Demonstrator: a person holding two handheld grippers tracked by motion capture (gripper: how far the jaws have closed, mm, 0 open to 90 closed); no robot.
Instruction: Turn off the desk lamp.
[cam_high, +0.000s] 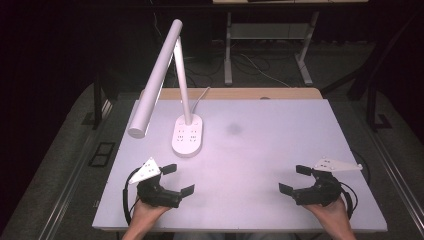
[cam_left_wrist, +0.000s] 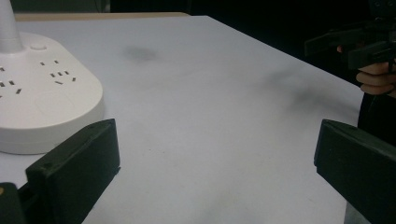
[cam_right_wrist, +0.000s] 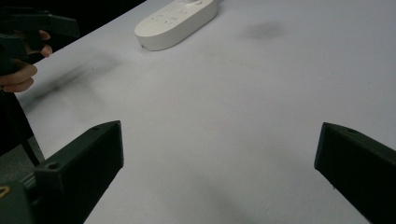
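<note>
Nothing is started yet, judging by the layout. Both grippers are sitting at the near edge of the worktop (cam_high: 280, 145), well apart from each other, and neither is touching anything.

Left gripper (cam_high: 177, 179): fingers (cam_left_wrist: 77, 170) are standing wide open, holding nothing. In the left gripper view the lamp base (cam_left_wrist: 44, 93) is lying just ahead and to the left of the left finger, near but not touching. This is the gripper closest to the lamp.

Right gripper (cam_high: 294, 179): fingers (cam_right_wrist: 81, 165) are also gaping wide, empty. In the right gripper view the base (cam_right_wrist: 177, 18) is showing far off across bare worktop, well apart.

Lamp (cam_high: 170, 75): standing upright on the far left part of the worktop. Its white oval base, with socket slots on top, is sitting flat; the post is rising from the base's far end and the long head is angling down toward the near left. A white cord (cam_high: 200, 97) is trailing off the back edge. Whether the lamp is lit, I can't tell for certain, though the worktop near the base is looking brightly washed.

A faint dark smudge (cam_high: 233, 129) is marking the worktop right of the base.

Judgement: the work is at zero. Reaching, contact and any handling of the lamp are all still left, and the left gripper is looking like the likelier one to go first.
</note>
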